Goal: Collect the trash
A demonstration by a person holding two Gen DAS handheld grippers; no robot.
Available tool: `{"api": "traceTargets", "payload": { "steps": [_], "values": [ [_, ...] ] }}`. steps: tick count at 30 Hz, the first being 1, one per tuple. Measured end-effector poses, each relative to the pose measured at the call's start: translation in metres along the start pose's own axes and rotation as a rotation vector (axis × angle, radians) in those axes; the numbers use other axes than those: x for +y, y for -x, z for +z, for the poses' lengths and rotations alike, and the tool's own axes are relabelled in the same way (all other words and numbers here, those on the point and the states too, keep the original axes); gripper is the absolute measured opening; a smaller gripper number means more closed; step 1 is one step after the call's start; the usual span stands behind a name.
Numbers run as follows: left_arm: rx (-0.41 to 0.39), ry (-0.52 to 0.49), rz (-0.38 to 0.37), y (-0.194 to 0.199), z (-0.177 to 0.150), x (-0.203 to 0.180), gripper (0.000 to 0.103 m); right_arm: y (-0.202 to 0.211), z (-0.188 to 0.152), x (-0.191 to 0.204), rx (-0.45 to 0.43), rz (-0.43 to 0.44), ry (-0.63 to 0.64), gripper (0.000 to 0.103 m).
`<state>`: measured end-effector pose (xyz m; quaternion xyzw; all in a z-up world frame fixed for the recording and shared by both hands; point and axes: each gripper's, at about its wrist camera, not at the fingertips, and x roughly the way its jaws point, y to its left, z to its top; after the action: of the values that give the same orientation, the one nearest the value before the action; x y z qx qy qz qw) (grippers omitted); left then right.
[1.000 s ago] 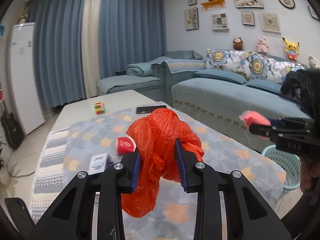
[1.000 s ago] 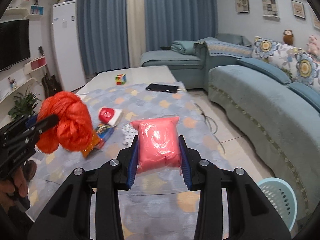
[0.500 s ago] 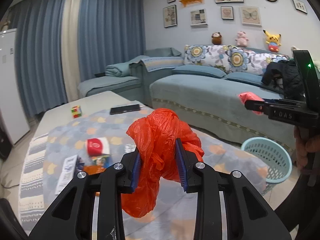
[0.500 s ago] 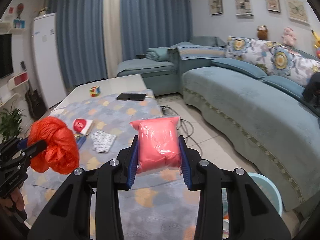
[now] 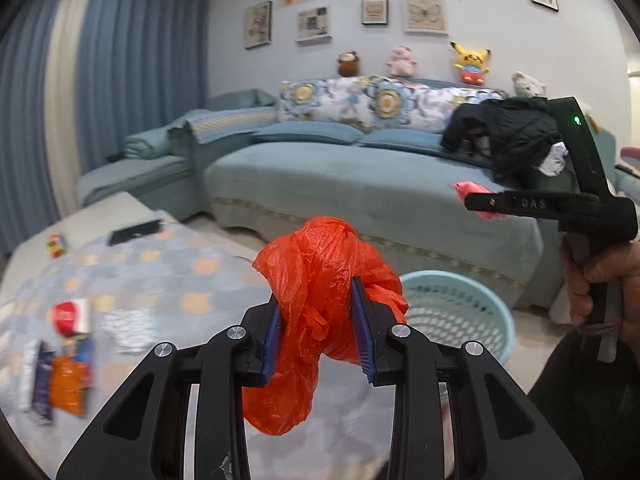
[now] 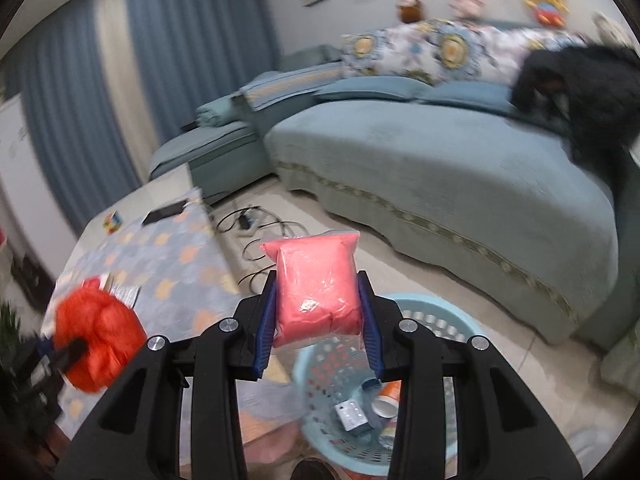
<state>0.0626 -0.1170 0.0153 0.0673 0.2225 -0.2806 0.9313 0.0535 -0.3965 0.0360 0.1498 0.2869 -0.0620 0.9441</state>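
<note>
My left gripper (image 5: 318, 332) is shut on a crumpled orange plastic bag (image 5: 320, 280), held above the table edge; the bag also shows in the right wrist view (image 6: 98, 340). My right gripper (image 6: 318, 328) is shut on a pink plastic packet (image 6: 316, 284), held above a light blue mesh basket (image 6: 468, 324) on the floor. The basket holds several bits of trash (image 6: 356, 414). In the left wrist view the basket (image 5: 480, 300) stands beyond the orange bag, and the right gripper (image 5: 480, 202) hangs above it with the pink packet (image 5: 466, 190).
A low table with a patterned cloth (image 5: 168, 264) carries a red-and-white packet (image 5: 68, 316), wrappers (image 5: 60, 380), a phone (image 5: 134, 230) and a cube (image 5: 56, 240). A teal sofa (image 5: 360, 188) with a black jacket (image 5: 512, 136) runs behind the basket. Cables (image 6: 256, 224) lie on the floor.
Both grippers have swung right, away from the table and toward the basket, each still holding its item. The right gripper now tilts down over the basket.
</note>
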Motion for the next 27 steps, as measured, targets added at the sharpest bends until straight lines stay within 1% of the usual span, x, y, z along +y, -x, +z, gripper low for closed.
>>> {"api": "traceTargets", "payload": {
  "steps": [2,3,6,9,13,16,19,23,25,26,27],
  "values": [
    [0.008,0.017,-0.036,-0.013,0.003,-0.012,0.030,0.001,0.004,-0.018,-0.002,-0.022,-0.024,0.034],
    [0.016,0.022,-0.058,-0.023,0.006,-0.021,0.030,0.000,0.007,-0.028,0.012,-0.033,-0.025,0.034],
    [0.038,0.003,-0.092,-0.043,0.011,-0.045,0.030,-0.007,0.008,-0.046,0.049,-0.081,-0.035,0.034],
    [0.058,-0.006,-0.119,-0.060,0.014,-0.066,0.030,-0.012,0.006,-0.059,0.076,-0.099,-0.058,0.034],
    [0.072,-0.007,-0.151,-0.072,0.018,-0.086,0.030,-0.013,0.007,-0.066,0.075,-0.105,-0.064,0.034],
    [0.088,-0.021,-0.162,-0.081,0.017,-0.100,0.031,-0.013,0.009,-0.072,0.079,-0.109,-0.078,0.035],
    [0.107,-0.036,-0.159,-0.091,0.016,-0.109,0.033,-0.017,0.008,-0.078,0.103,-0.124,-0.095,0.036],
    [0.132,-0.038,-0.151,-0.103,0.015,-0.109,0.033,-0.023,0.006,-0.081,0.128,-0.136,-0.101,0.036],
    [0.142,-0.022,-0.150,-0.110,0.015,-0.109,0.033,-0.024,0.005,-0.083,0.134,-0.146,-0.103,0.036],
    [0.148,-0.015,-0.151,-0.112,0.015,-0.108,0.033,-0.025,0.005,-0.084,0.138,-0.154,-0.110,0.039],
    [0.156,-0.004,-0.150,-0.114,0.015,-0.105,0.035,-0.026,0.004,-0.086,0.144,-0.161,-0.121,0.046]
  ]
}}
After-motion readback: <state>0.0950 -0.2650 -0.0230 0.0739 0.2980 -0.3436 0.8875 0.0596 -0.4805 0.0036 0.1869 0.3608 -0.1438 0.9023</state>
